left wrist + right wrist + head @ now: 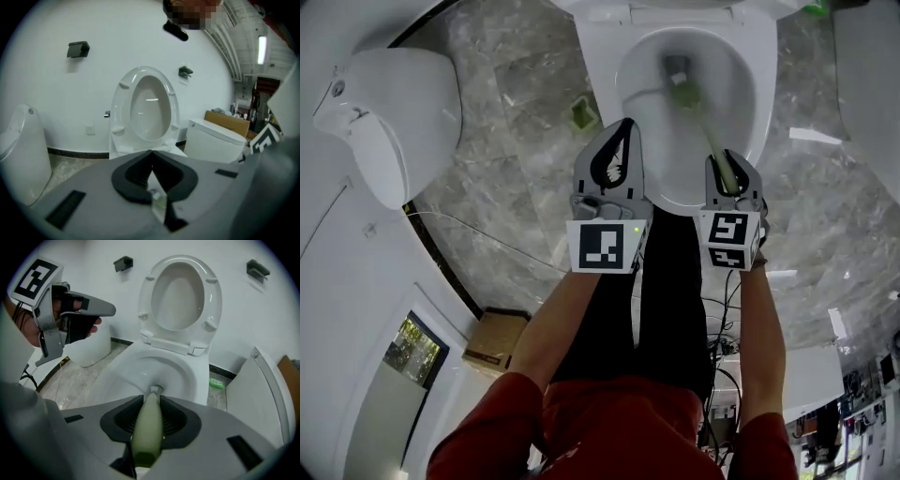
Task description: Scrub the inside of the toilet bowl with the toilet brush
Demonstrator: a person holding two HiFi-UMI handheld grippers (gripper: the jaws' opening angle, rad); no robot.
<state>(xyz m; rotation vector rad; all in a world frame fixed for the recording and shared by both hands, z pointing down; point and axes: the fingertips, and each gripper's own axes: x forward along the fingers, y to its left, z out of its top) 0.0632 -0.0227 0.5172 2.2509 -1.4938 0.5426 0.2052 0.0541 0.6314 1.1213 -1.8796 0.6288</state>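
Observation:
The white toilet bowl [630, 89] stands open below me, its seat and lid [178, 291] raised against the wall. The toilet brush has a pale green handle [146, 427] and a grey-white head [678, 69] low inside the bowl [140, 366], near the drain. My right gripper [727, 161] is shut on the handle above the bowl's front rim. My left gripper [624, 127] hovers beside it over the left front rim, shut with nothing in it. In the left gripper view its tips [151, 153] meet and point at the raised lid [149, 112].
A white wall-hung fixture [394, 112] sits at the left, and a second toilet [220, 140] at the right. A cardboard box [495, 339], cables [727, 309] and a small green item [584, 112] lie on the marble floor. The person's legs stand before the bowl.

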